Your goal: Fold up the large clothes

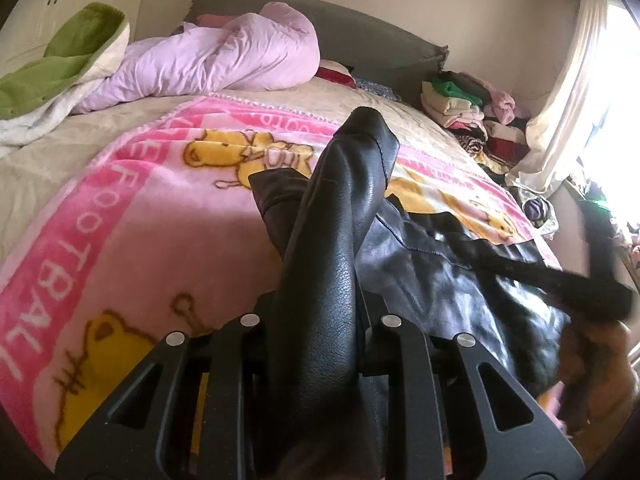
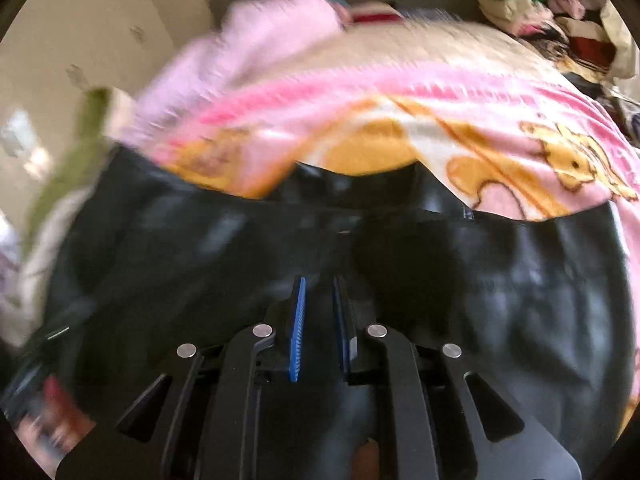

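The bed point(image 1: 248, 96) is wearing a beige cover, with a pink cartoon-bear blanket point(image 1: 132, 216) sprawling over it. A black leather jacket point(image 1: 460, 276) is lying on that blanket, a lilac duvet point(image 1: 208, 60) is bunching up by the headboard, and folded clothes point(image 1: 468, 108) are piling up in the far corner.

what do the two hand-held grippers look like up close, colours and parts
Both are matte black plastic frames with triangular cut-outs and round silver pins at the linkage joints. The right hand-held gripper has ribbed blue pads on its fingers. On the left hand-held gripper the pads are hidden.
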Demonstrator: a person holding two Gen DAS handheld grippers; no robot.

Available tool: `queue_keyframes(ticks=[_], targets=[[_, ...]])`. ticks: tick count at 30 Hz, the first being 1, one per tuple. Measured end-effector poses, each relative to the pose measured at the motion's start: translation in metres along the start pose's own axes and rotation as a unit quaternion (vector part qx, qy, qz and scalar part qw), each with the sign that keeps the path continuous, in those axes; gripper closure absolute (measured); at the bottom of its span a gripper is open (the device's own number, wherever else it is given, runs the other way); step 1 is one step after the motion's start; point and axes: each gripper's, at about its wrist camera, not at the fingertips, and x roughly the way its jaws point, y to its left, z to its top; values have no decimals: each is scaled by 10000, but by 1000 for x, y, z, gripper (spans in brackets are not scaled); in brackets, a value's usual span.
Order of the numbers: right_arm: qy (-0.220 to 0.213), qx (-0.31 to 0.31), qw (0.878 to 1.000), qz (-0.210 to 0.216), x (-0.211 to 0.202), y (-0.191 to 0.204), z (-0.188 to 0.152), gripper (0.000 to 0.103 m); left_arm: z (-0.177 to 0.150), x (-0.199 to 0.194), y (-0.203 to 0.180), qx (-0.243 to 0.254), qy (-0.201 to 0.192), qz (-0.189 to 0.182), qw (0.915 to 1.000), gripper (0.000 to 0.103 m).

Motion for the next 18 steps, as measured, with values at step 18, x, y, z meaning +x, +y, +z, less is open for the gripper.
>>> queue_keyframes(ticks=[18], targets=[[537, 185, 9957, 732, -37, -8, -93, 85, 6, -22, -41, 25, -215, 252, 9994, 91]])
